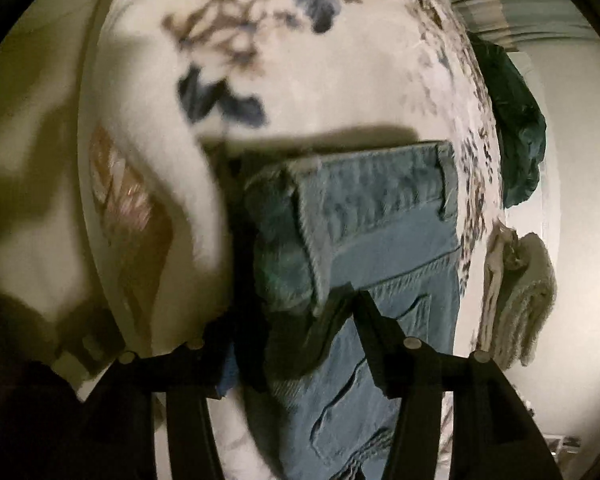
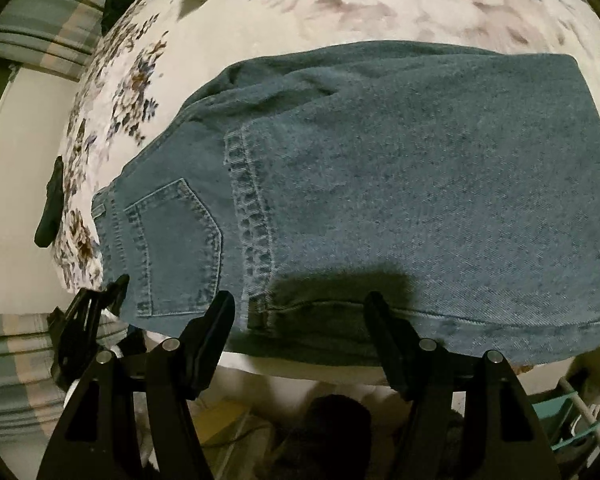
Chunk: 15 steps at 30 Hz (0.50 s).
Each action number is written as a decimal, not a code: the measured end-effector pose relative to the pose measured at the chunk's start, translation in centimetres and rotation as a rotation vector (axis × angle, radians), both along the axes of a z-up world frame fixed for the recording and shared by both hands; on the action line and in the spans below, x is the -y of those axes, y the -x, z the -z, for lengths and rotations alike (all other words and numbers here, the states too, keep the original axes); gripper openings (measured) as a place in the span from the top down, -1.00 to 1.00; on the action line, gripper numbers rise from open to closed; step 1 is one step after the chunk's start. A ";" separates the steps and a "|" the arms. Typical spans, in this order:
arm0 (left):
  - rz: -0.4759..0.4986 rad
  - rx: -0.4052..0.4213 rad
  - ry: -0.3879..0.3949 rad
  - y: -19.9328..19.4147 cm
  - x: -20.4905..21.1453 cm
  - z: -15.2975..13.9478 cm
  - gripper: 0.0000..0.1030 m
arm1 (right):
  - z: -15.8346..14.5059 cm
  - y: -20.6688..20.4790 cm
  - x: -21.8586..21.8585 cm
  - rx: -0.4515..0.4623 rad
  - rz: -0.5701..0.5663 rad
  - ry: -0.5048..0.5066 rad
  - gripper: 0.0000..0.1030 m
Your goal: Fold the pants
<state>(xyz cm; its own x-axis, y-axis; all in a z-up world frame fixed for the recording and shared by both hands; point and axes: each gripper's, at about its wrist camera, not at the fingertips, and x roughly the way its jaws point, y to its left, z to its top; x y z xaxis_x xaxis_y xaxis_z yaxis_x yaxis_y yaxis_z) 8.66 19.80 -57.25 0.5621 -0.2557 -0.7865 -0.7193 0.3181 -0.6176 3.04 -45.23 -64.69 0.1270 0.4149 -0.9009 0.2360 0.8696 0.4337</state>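
Note:
Blue denim pants (image 2: 380, 184) lie folded on a floral bedspread (image 2: 260, 12), back pocket (image 2: 176, 240) at the left. My right gripper (image 2: 299, 298) stands open over the pants' near edge, with nothing pinched. The left wrist view is blurred. It shows a turned-over hem flap (image 1: 340, 208) lying on the pants (image 1: 380, 360). My left gripper (image 1: 304, 284) stands partly open with the flap's thick edge between its fingers; a dark gap shows beside the right finger (image 1: 370, 320). The right wrist view catches the left gripper (image 2: 88, 312) at the pants' left end.
A dark green garment (image 1: 516, 128) and a beige cloth (image 1: 520, 292) hang off the bed's side. A small black object (image 2: 52, 208) sits at the bed's left edge. Striped flooring (image 2: 20, 40) lies beyond. Clutter and a teal rack (image 2: 572, 412) sit below the near edge.

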 end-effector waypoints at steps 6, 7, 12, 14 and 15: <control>-0.031 0.004 -0.135 -1.9 0.3 -0.8 0.36 | 0.4 0.4 0.3 0.007 0.001 -0.006 -0.35; -0.027 0.000 -0.159 -2.2 0.6 -1.0 0.45 | 0.5 0.5 0.4 0.006 0.002 -0.006 -0.35; 0.068 0.064 -0.380 -1.9 3.6 -6.3 0.66 | 0.8 1.0 1.2 0.010 0.014 -0.003 -0.35; 0.099 0.090 -0.432 -1.5 4.6 -8.6 0.67 | 0.9 1.4 1.9 0.006 0.027 -0.007 -0.35; 0.135 0.115 -0.477 -1.3 5.7 -10.6 0.67 | 1.0 1.6 2.4 0.004 0.034 -0.010 -0.35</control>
<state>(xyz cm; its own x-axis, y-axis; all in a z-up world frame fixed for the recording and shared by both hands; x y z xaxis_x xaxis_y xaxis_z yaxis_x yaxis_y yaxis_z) 9.99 14.14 -46.66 0.6386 0.0407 -0.7685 -0.5885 0.6693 -0.4536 1.45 -47.59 -65.65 0.1450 0.4193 -0.8962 0.2637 0.8566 0.4435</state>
